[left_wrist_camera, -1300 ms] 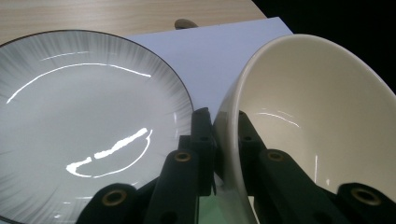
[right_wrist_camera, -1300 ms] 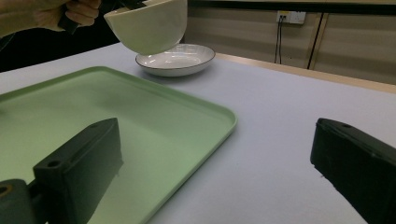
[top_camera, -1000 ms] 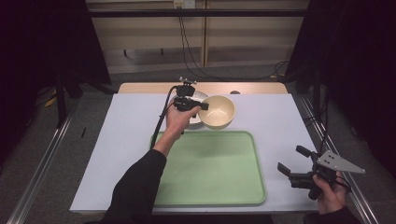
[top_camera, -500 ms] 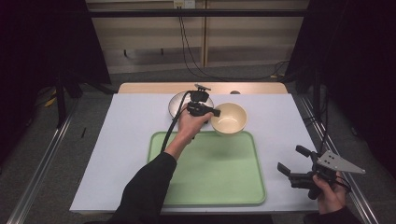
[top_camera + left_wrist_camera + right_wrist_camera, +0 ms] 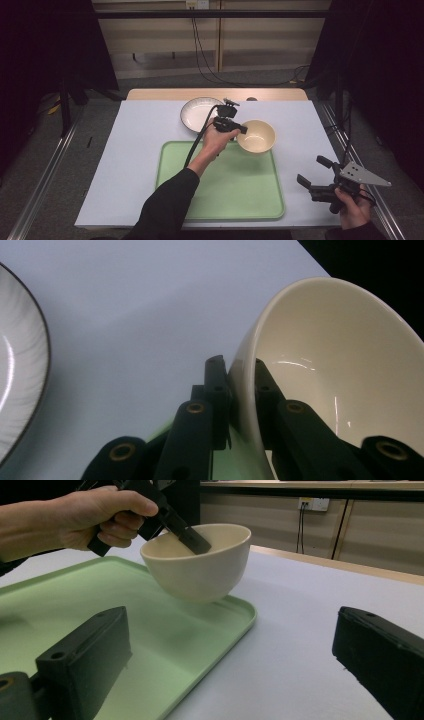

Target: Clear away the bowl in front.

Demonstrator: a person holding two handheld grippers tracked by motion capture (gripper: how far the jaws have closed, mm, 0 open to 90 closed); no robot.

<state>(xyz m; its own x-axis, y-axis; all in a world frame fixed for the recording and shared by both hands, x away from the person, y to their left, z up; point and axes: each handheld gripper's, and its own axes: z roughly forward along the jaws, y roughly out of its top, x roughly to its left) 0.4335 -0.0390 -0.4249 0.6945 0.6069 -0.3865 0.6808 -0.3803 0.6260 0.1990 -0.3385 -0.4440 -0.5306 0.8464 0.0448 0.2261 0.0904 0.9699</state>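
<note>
I pinch the bowl (image 5: 256, 136) rim in my left gripper (image 5: 239, 128), fingers clamped, apparently clear above the tray (image 5: 220, 200) corner; next, lower it. Right gripper (image 5: 312, 176) fingers spread, idle.

Left claw (image 5: 240, 129) is clamped on the rim of the cream bowl (image 5: 257, 136), right at the green tray's (image 5: 220, 195) far corner. White plate (image 5: 197, 112) sits just behind. Right claw (image 5: 312, 176) hangs open off the bench's (image 5: 130, 150) right edge.
</note>
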